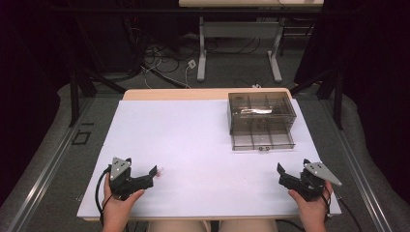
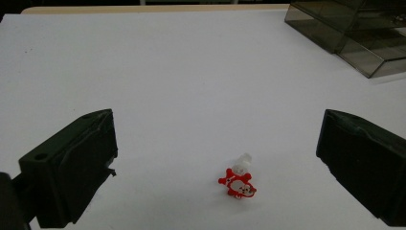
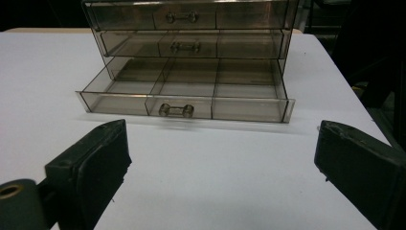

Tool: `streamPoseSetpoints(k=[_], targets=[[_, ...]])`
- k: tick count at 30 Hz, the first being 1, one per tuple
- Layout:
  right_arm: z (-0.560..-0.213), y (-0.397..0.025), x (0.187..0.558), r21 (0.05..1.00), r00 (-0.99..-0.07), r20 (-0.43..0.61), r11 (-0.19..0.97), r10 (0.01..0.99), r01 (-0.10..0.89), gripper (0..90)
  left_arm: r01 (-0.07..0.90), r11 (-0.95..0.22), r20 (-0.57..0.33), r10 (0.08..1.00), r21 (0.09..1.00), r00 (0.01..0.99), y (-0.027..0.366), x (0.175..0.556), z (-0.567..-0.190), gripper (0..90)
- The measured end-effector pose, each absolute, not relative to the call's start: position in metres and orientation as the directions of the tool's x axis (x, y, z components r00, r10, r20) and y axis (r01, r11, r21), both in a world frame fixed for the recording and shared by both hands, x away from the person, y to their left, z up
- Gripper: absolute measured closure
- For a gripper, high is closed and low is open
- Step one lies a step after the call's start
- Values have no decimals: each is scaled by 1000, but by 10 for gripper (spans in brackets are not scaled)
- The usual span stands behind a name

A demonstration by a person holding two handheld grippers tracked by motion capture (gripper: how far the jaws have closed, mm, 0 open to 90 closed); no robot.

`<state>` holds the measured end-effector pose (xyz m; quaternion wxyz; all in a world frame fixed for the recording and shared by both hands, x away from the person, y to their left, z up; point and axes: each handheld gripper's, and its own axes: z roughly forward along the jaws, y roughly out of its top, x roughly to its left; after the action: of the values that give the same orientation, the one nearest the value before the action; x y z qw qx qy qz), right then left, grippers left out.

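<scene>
Since the red-and-white toy [image 2: 238,182] lies between the left tool's [image 2: 215,158] released jaws, I'd drop straight and pinch centred; right tool [image 3: 220,163] is released too, facing the open bottom drawer [image 3: 184,98].

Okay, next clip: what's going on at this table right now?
A person holds a hand-held gripper in each hand at the near edge of a white table. Nothing is gripped. The left hand-held gripper is open, with a small red and white toy lying on the table between its jaws. The right hand-held gripper is open too, facing a smoky clear drawer unit whose bottom drawer is pulled out and looks empty.
</scene>
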<state>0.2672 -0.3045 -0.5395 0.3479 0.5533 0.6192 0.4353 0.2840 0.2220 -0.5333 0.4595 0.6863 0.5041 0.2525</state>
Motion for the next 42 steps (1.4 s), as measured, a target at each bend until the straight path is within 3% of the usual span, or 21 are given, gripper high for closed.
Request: streamPoseSetpoints(k=[10,14,20,38,42], targets=[[-544,-298,273,931,-146,37,19,989,364,103,468,-83,-109,923,880,368,217,283,-533,10],[-544,-290,272,929,-180,26,43,983,368,139,461,-77,-112,922,884,371,216,281,-532,10],[-540,-267,273,927,-262,-10,107,965,359,143,452,-61,-125,920,890,371,218,280,-531,10],[-538,-221,287,896,-356,-50,200,933,398,144,414,-19,-156,910,910,384,224,276,-526,9],[-533,-202,293,882,-420,-50,237,906,407,152,411,-15,-157,912,911,380,225,275,-526,9]])
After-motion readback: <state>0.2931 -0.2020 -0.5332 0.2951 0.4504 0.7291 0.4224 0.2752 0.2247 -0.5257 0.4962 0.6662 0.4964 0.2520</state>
